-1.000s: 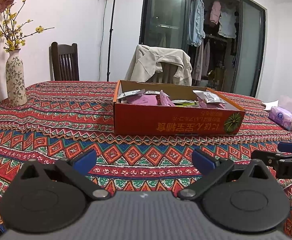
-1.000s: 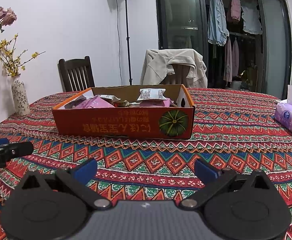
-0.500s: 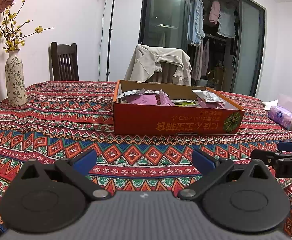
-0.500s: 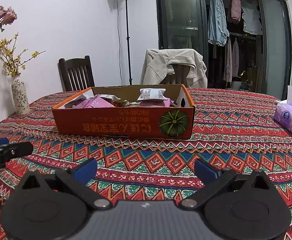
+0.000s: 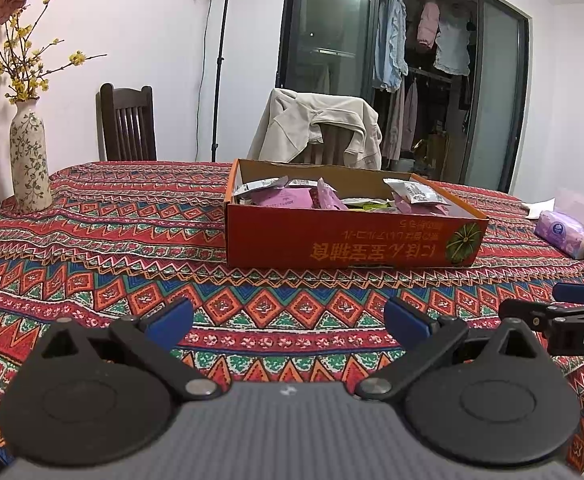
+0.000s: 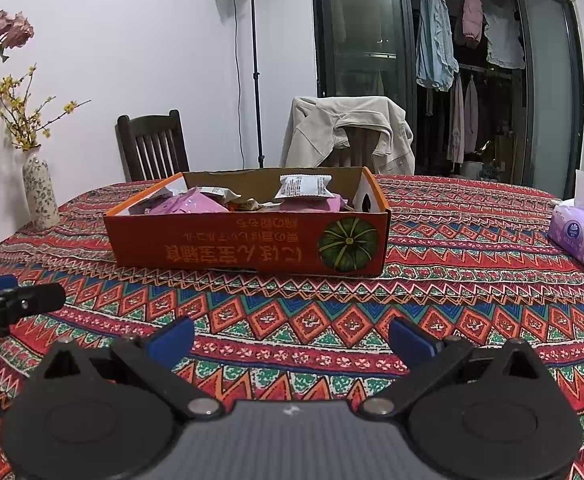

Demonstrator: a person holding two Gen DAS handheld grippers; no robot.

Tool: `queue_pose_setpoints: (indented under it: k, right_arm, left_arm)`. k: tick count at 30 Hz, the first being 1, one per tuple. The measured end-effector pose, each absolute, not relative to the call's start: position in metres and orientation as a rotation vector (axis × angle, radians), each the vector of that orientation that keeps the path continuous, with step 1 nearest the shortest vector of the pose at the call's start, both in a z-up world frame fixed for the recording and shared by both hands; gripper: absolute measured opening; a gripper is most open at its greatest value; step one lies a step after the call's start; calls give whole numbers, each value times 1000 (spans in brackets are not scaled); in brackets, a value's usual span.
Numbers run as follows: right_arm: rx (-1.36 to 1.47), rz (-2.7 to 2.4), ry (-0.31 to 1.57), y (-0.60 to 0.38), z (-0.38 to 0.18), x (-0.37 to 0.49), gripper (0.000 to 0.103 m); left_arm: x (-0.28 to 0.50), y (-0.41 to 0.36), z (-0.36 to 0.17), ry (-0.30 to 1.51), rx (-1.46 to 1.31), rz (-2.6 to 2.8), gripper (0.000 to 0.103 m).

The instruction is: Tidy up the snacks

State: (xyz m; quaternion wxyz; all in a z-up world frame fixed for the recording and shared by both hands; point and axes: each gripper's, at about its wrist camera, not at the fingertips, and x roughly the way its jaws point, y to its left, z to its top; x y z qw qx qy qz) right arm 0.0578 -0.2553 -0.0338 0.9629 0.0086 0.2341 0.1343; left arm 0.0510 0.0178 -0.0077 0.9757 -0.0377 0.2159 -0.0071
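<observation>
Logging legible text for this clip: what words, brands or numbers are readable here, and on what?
"DAS", cut off by the frame edge: on the right gripper, seen from the left wrist view.
"LAI", likewise cut off: on the left gripper, seen from the right wrist view.
Orange snack box: yellow East Asian print, upside down, not readable.
White snack packet: print too small.
Purple tissue pack: round blue logo, blurred.

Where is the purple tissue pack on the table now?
In the right wrist view, the purple tissue pack lies on the tablecloth near the table's right edge, apart from and to the right of the orange snack box.
</observation>
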Motion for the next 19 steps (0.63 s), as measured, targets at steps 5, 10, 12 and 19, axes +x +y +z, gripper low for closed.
queue_pose_setpoints:
  k: [5,10,12,19]
  right_arm:
    - [17,272,474,-255,-34,58,103]
    - [17,272,477,-255,-34,58,103]
    - [17,272,478,-256,-36,58,103]
    - [16,272,484,-258,-40,58,103]
  left_arm:
    - [51,18,-8,437,-77,-15,103]
    - [51,19,-9,438,-79,-16,103]
    - [51,19,-9,436,-76,-16,103]
    - [49,20,-8,418,-72,-16,103]
